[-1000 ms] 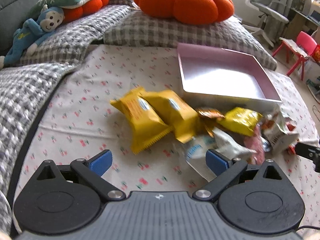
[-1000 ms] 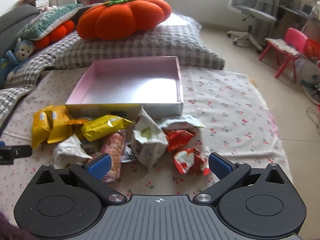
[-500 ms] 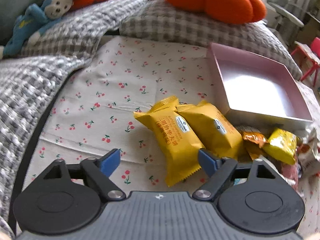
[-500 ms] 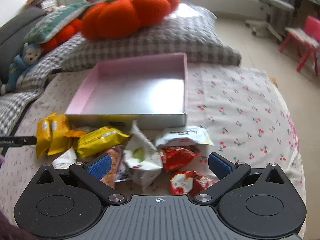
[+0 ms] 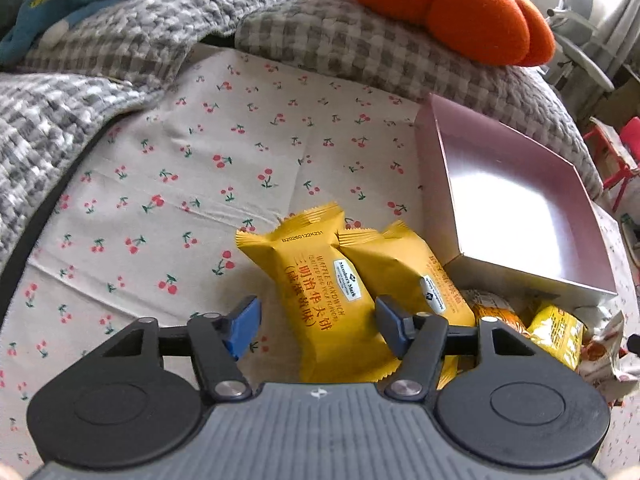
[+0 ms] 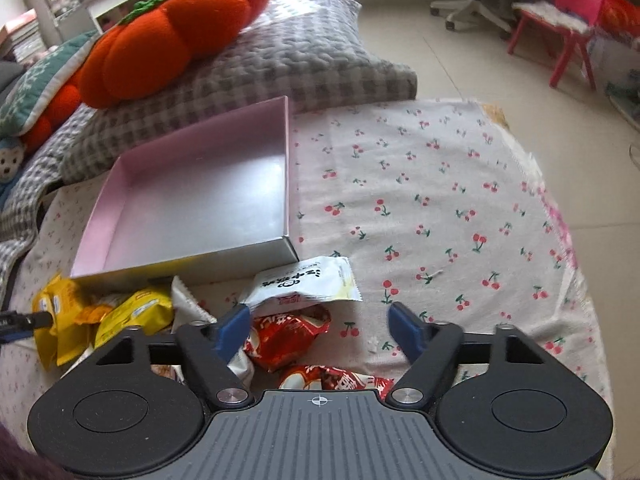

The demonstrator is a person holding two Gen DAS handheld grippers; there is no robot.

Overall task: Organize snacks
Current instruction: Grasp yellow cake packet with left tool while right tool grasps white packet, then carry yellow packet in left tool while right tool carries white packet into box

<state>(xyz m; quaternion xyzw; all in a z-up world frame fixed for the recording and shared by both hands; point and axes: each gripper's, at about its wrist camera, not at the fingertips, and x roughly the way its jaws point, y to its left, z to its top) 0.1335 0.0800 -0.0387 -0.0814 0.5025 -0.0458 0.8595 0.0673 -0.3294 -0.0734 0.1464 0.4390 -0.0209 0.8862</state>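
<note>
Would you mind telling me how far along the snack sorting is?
Nothing is done: the pink box is empty. In hand: the left hand-held gripper is closing around a yellow waffle packet, the right hand-held gripper around a red packet. All snacks remain outside.

Your left gripper (image 5: 316,322) body is covering the bottom end of the yellow waffle pack (image 5: 320,300), and the second yellow pack (image 5: 404,276) is tucking in behind the right finger. The orange-and-yellow snacks (image 5: 552,328) at lower right are bunching under the pink box (image 5: 532,276), too scrunched to read. In the right view, the red packs (image 6: 288,336) are slipping under your right gripper (image 6: 318,330), and the plush monkey (image 6: 8,164) is getting cut off at the left edge.
</note>
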